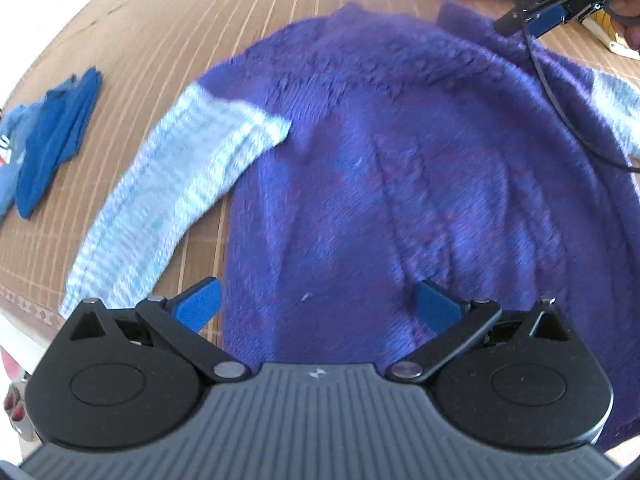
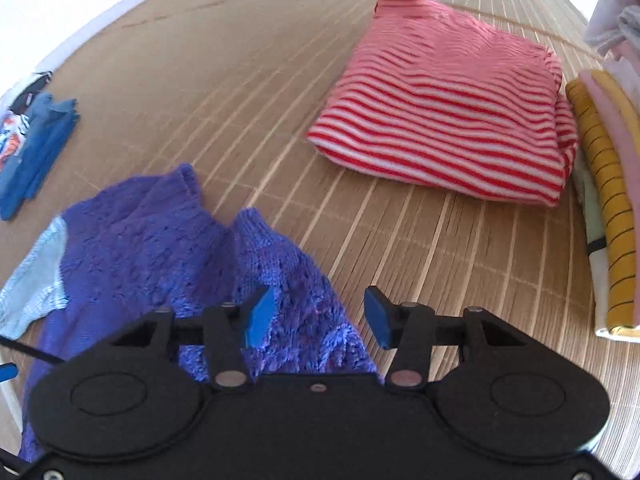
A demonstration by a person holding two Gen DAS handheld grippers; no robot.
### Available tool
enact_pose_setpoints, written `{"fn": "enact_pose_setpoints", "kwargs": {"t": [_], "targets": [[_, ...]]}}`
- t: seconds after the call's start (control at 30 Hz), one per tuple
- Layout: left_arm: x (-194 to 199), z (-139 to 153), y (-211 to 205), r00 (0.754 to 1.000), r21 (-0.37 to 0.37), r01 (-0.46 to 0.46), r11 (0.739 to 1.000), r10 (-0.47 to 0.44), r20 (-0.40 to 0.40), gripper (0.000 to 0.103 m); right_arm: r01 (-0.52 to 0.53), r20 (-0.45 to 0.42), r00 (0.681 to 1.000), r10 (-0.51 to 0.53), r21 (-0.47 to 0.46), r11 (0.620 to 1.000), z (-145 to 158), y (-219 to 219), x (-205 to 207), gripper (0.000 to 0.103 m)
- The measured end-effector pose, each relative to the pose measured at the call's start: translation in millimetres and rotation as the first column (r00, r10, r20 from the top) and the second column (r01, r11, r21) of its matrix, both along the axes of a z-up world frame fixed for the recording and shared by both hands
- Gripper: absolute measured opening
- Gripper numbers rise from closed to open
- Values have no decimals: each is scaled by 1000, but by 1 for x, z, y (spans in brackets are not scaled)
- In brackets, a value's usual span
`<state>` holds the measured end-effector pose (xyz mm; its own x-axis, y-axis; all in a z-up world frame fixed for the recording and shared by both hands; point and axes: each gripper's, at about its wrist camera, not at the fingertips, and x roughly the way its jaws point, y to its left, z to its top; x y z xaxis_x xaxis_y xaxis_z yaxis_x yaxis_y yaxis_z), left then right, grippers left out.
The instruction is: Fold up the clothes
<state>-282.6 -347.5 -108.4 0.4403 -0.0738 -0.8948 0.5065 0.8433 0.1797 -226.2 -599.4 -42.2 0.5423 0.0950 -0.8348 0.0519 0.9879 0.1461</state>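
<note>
Mat (image 2: 240, 92): a ribbed bamboo mat carries everything here.
Sweater (image 1: 400, 184): my purple knit lies spread flat on the mat, neck pointing away from me, filling most of the left view.
Handling: I judge it soft, thick and floppy, light enough to lift but prone to sag and stretch; best taken at a shoulder edge, the hem or a cuff, never mid-panel.
Look: fuzzy cable-textured body, with a pale blue-white sleeve (image 1: 168, 200) angled out to my left and a second pale cuff at the far right edge.
Striped top (image 2: 452, 120): red-and-white, already folded, well apart from the sweater.
Stack (image 2: 604, 200): folded clothes at the right edge, mustard stripes showing.
Blue garment (image 1: 52, 132): crumpled, far left.
Left claw (image 1: 318, 306): spread wide, empty, hovering over the hem.
Right claw (image 2: 316, 316): parted, empty, near the sweater's right shoulder.
</note>
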Motion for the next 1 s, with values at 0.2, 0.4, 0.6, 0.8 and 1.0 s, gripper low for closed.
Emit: {"fn": "enact_pose_setpoints", "kwargs": {"t": [0.2, 0.4, 0.6, 0.8, 1.0], "targets": [[4, -4, 11, 1000, -44, 11, 999, -13, -28, 103, -22, -16, 1000, 19, -241, 970, -5, 8, 2, 10], [12, -6, 21, 998, -60, 22, 998, -25, -60, 103, 12, 0, 1000, -13, -313, 950, -7, -1, 7, 39], [11, 10, 47, 998, -30, 29, 999, -31, -63, 103, 106, 65, 993, -97, -161, 981, 29, -7, -33, 40], [-5, 24, 80, 990, 46, 121, 992, -118, -79, 103, 50, 67, 997, -42, -117, 992, 60, 20, -91, 50], [-35, 26, 81, 930, 67, 358, 931, -350, -111, 103, -110, -7, 994, 110, 47, 993, 54, 89, -146, 60]]}}
